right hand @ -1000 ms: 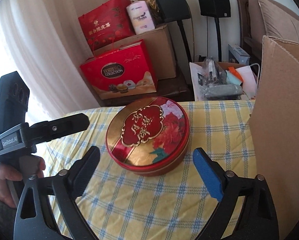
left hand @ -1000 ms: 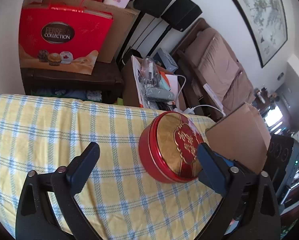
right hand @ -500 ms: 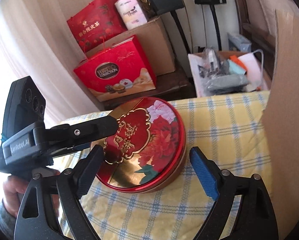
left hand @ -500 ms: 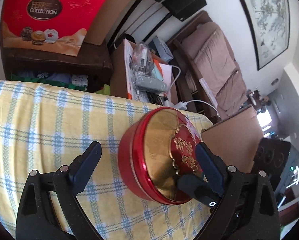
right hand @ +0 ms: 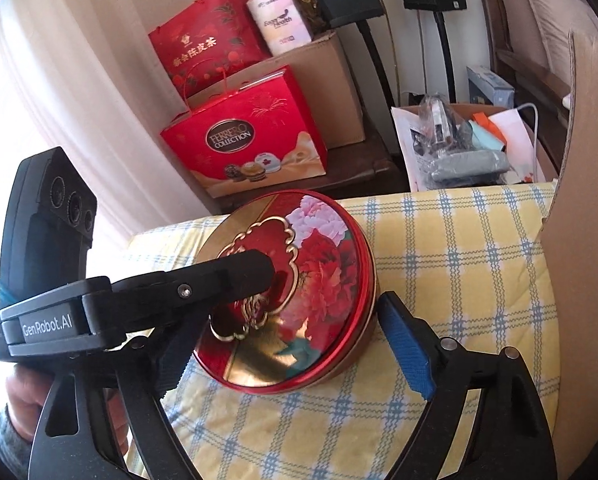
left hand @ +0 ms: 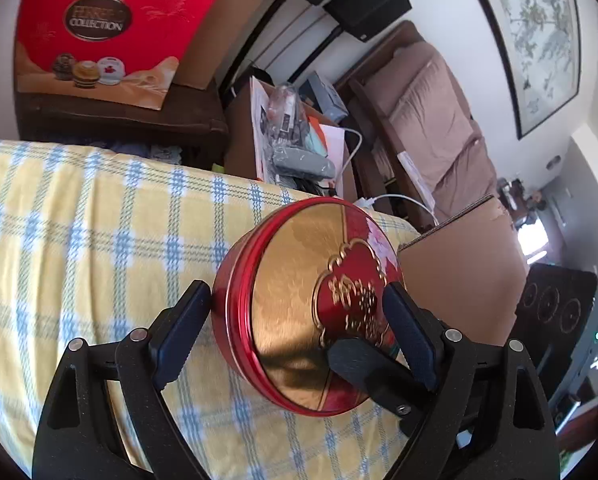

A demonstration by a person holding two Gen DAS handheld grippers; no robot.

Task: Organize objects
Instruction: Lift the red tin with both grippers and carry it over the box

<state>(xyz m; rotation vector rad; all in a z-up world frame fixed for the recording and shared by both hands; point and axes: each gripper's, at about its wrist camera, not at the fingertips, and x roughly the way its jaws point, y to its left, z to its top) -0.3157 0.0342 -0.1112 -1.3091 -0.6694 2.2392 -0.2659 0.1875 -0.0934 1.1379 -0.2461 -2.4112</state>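
A round red and gold tin (left hand: 299,312) with a peony lid (right hand: 299,292) is tilted up off the yellow and blue checked cloth (left hand: 99,248). My left gripper (left hand: 295,332) straddles the tin, one finger under its bottom and one over the lid, and looks closed on it. The left gripper's upper finger (right hand: 203,284) lies across the lid in the right wrist view. My right gripper (right hand: 287,344) is open, its fingers on either side of the tin without touching it.
A tall cardboard box wall (right hand: 579,240) stands at the right, also shown in the left wrist view (left hand: 459,272). Behind the table are a red Ferrero box (right hand: 243,140), a brown carton (right hand: 323,80), a box of clutter (right hand: 459,148), speakers and a sofa (left hand: 439,120).
My left gripper has moved in over the tin and closed on it, tipping it up on edge. My right gripper has moved closer around the tin and stays open.
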